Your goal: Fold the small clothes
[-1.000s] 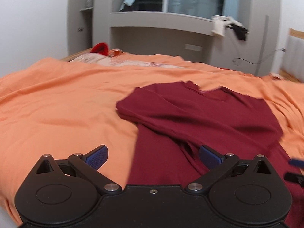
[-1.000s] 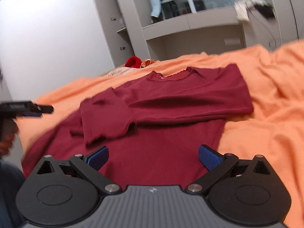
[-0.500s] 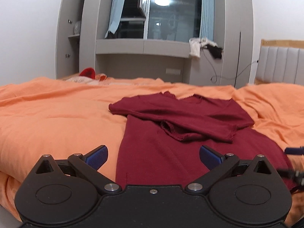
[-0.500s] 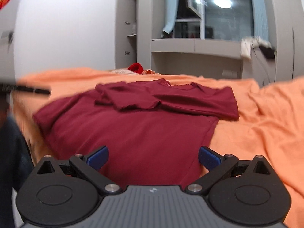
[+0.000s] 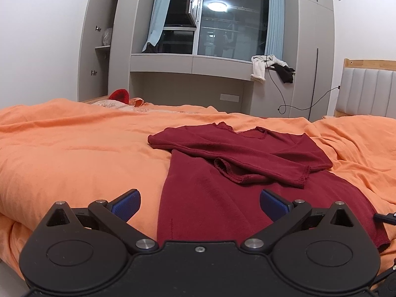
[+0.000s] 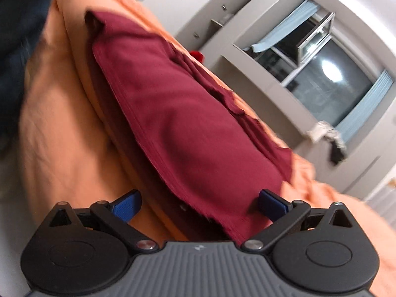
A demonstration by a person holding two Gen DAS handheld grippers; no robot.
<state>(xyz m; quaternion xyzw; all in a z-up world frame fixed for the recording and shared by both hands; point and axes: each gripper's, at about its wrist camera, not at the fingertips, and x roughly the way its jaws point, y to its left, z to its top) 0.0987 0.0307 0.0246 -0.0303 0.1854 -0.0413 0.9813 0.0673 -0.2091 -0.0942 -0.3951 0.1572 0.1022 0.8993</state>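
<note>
The maroon shirt (image 5: 222,190) lies on the orange bedspread (image 5: 74,153), collar toward the far wall. Both sleeves are folded across the chest, cuffs overlapping near the centre. The lower body of the shirt is spread flat, with the hem at the near edge of the bed.

The left gripper (image 5: 199,204) hovers above the hem area, fingers wide apart, holding nothing. One blue pad (image 5: 125,204) is over bedspread, the other over shirt.

The right gripper (image 6: 199,204) is rolled sideways at the shirt's (image 6: 178,123) hem corner. Its fingers are wide apart, and the hem edge lies between them, not clamped. This view is blurred.

A window (image 5: 232,17) with blue curtains (image 5: 274,17) is behind the bed.
</note>
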